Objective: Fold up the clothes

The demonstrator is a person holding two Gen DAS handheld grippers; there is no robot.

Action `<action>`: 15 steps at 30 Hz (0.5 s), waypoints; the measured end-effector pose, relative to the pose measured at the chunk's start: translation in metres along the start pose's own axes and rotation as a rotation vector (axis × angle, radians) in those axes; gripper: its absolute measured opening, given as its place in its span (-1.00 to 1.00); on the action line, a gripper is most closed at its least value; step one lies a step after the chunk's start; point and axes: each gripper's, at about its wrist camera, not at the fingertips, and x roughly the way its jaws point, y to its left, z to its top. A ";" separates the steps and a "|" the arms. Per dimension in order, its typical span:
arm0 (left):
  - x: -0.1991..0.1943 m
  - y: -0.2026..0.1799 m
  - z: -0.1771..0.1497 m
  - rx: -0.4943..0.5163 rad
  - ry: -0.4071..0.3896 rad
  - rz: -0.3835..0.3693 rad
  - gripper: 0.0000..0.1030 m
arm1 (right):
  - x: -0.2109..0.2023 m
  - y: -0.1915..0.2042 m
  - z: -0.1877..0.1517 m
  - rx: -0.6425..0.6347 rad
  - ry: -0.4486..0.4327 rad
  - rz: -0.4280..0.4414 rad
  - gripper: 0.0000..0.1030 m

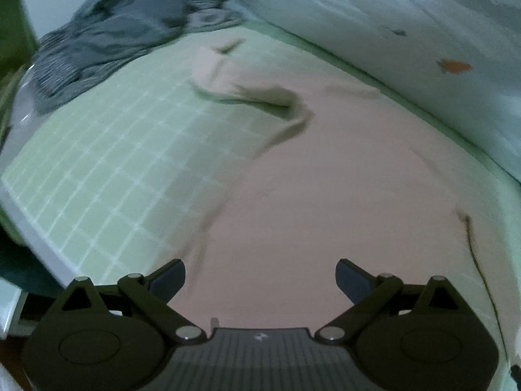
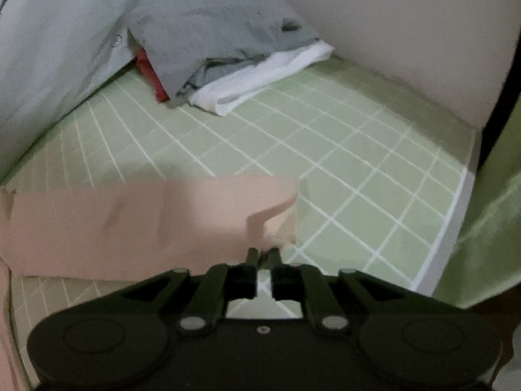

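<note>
A pale pink garment [image 1: 325, 176] lies spread on the green checked sheet [image 1: 107, 169], with a raised crease near its far edge. My left gripper [image 1: 260, 277] hovers open just above the pink cloth, with nothing between its fingers. In the right wrist view, my right gripper [image 2: 263, 255] is shut on a corner of the pink garment [image 2: 140, 224]. That cloth stretches away to the left above the sheet [image 2: 358, 163].
A heap of grey and striped clothes [image 1: 107, 36] lies at the far left by the wall [image 1: 374, 6]. Another pile of grey, white and red clothes [image 2: 221, 45] sits in the far corner. The bed's edge [image 2: 456, 215] runs down the right side.
</note>
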 end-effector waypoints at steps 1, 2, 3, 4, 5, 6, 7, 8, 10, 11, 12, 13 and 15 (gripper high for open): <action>-0.002 0.010 0.001 -0.012 -0.005 0.007 0.90 | -0.003 0.001 -0.002 0.008 0.001 -0.007 -0.58; -0.005 0.019 0.003 -0.023 -0.010 0.014 0.90 | -0.007 0.004 -0.003 0.009 -0.006 -0.004 -0.34; -0.006 0.028 0.005 -0.033 -0.018 0.021 0.90 | -0.011 0.011 -0.006 -0.006 -0.013 0.026 -0.14; -0.007 0.038 0.008 -0.042 -0.026 0.027 0.90 | -0.016 0.019 -0.009 -0.021 -0.020 0.055 -0.07; -0.007 0.046 0.012 -0.050 -0.033 0.032 0.90 | -0.021 0.026 -0.012 -0.036 -0.027 0.084 -0.01; -0.007 0.054 0.016 -0.058 -0.040 0.037 0.90 | -0.026 0.033 -0.015 -0.051 -0.035 0.113 0.10; -0.007 0.062 0.020 -0.065 -0.045 0.040 0.90 | -0.031 0.041 -0.018 -0.066 -0.042 0.143 0.22; -0.005 0.069 0.025 -0.068 -0.048 0.039 0.90 | -0.035 0.048 -0.021 -0.081 -0.049 0.172 0.53; -0.003 0.079 0.035 -0.068 -0.056 0.039 0.90 | -0.045 0.065 -0.028 -0.117 -0.062 0.232 0.88; -0.001 0.083 0.041 -0.067 -0.060 0.035 0.90 | -0.049 0.079 -0.034 -0.151 -0.065 0.265 1.00; 0.001 0.087 0.046 -0.066 -0.064 0.032 0.90 | -0.053 0.093 -0.040 -0.185 -0.066 0.294 1.00; 0.003 0.091 0.052 -0.065 -0.068 0.028 0.90 | -0.056 0.110 -0.047 -0.219 -0.059 0.314 1.00; 0.009 0.099 0.066 -0.062 -0.074 0.015 0.90 | -0.059 0.142 -0.060 -0.275 -0.040 0.356 1.00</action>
